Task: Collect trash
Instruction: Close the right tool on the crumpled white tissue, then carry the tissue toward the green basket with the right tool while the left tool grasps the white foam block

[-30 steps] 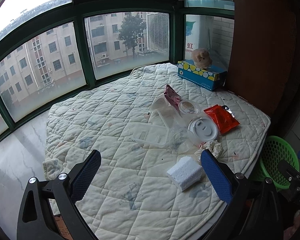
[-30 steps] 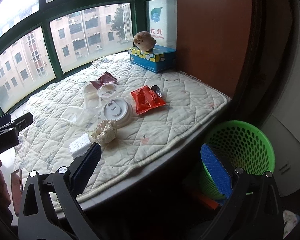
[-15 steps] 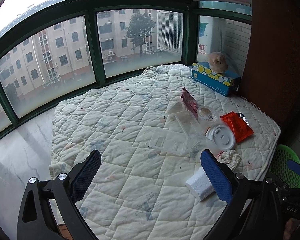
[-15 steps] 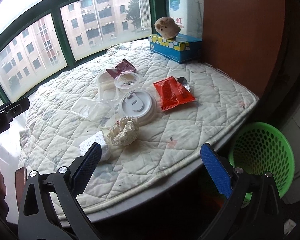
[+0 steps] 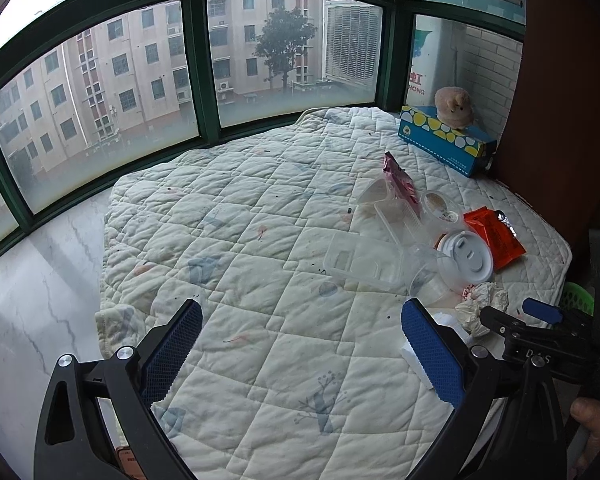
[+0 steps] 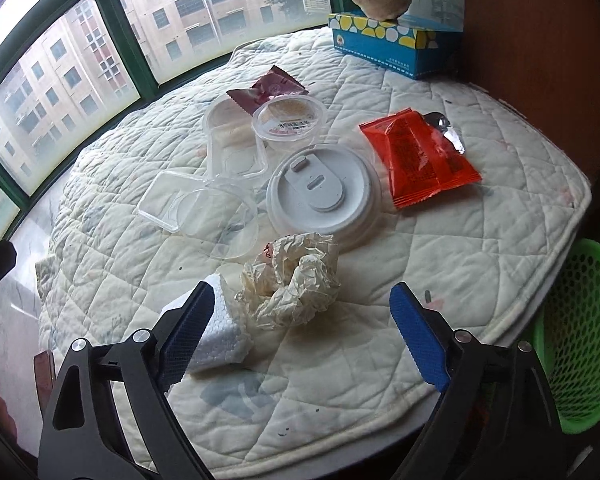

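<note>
While closing, right gripper (image 6: 300,320) jaws straddle crumpled paper (image 6: 296,280), untouched; left gripper (image 5: 300,352) gapes empty over quilt (image 5: 240,240).

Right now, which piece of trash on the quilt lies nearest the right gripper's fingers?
The crumpled paper wad, lying just ahead between the closing right gripper jaws, untouched. The white foam block sits beside its left finger; everything else lies farther back.

The right gripper (image 6: 300,320) has been brought down over the crumpled paper (image 6: 292,284) (jaws closing, nothing pressed yet).
</note>
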The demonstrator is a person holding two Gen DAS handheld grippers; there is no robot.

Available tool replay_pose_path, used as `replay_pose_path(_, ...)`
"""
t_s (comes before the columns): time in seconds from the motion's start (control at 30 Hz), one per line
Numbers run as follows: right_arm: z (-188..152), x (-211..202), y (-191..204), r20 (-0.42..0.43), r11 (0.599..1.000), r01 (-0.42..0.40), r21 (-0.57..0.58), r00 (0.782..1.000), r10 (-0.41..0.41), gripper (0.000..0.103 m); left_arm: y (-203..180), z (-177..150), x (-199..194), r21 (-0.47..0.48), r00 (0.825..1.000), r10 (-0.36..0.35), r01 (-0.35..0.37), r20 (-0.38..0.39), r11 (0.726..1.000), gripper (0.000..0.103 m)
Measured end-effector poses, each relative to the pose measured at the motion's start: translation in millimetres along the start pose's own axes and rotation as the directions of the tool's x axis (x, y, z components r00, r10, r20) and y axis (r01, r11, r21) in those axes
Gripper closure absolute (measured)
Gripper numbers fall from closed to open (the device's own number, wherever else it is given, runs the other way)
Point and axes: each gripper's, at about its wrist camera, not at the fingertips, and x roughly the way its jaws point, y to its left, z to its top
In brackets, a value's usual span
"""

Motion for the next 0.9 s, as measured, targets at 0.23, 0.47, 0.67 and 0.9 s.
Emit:
replay_pose_path(0.23, 6, 33, -6, -0.079, 0.999, -0.014, 0.029, 0.997, 0.016, 0.026, -2, -7, 10, 0.027, 0.998, -0.042, 0.043, -0.036, 0.999, 0.006)
replay_pose_path(0.47, 1, 18, -11, -0.062, 0.996, -0.076, 0.048, 0.995, 0.079, 0.052, -26, -17, 22, 0.128, 0.988, -0.125, 0.135, -0.087, 0.983, 0.006)
replay_pose_path(0.67, -2, -3, -23, -0.023, 0.993, -0.094, 0.075, 0.995, 0.096, 0.062, -56, -26, 35, 0.22, 0.969, -0.203, 0.231, -0.14, 0.948, 0.006)
replay_pose_path(0.9, -5, -24, -41, 0.015, 0.988, -0.101, 0.121, 0.995, 0.1, 0.063, -86, -32, 60, 0.274, 0.931, -0.292, 0.346, -0.219, 0.897, 0.006)
